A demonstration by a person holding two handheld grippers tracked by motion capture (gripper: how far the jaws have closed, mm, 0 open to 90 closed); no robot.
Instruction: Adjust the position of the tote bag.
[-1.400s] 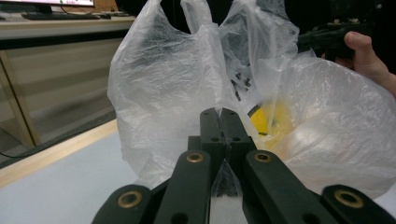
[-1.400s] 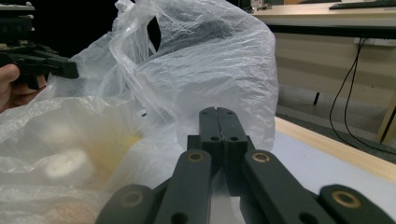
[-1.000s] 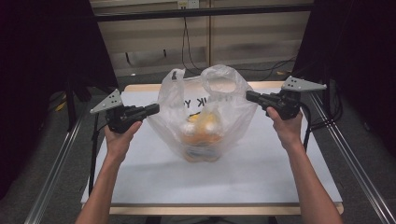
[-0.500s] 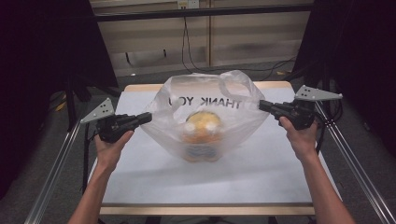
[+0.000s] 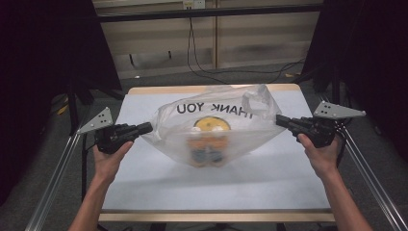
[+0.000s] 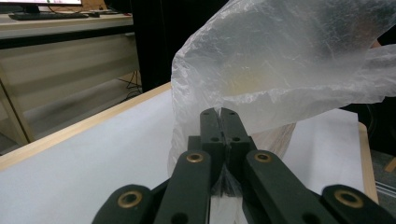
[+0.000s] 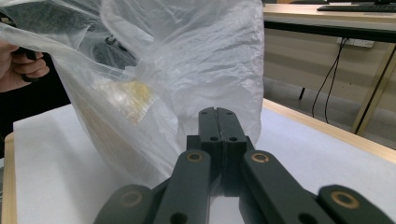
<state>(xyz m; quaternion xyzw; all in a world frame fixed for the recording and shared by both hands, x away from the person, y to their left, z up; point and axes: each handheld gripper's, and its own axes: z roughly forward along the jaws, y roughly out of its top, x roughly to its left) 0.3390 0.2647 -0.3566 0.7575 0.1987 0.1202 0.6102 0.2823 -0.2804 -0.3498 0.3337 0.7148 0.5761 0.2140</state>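
A clear plastic bag printed THANK YOU hangs stretched wide over the middle of the table. Blurred yellow and orange contents sag in its bottom. My left gripper is shut on the bag's left edge, my right gripper shut on its right edge. In the left gripper view the jaws pinch the film of the bag. The right gripper view has my jaws closed on the bag, with the other hand behind it at far left.
The white table top has a wooden rim and metal rails along both sides. Dark curtains stand left and right. Cables run over the floor behind the table.
Both grippers have moved apart and lower, pulling the bag wider and flatter. The contents have sunk lower in the bag and look blurred.
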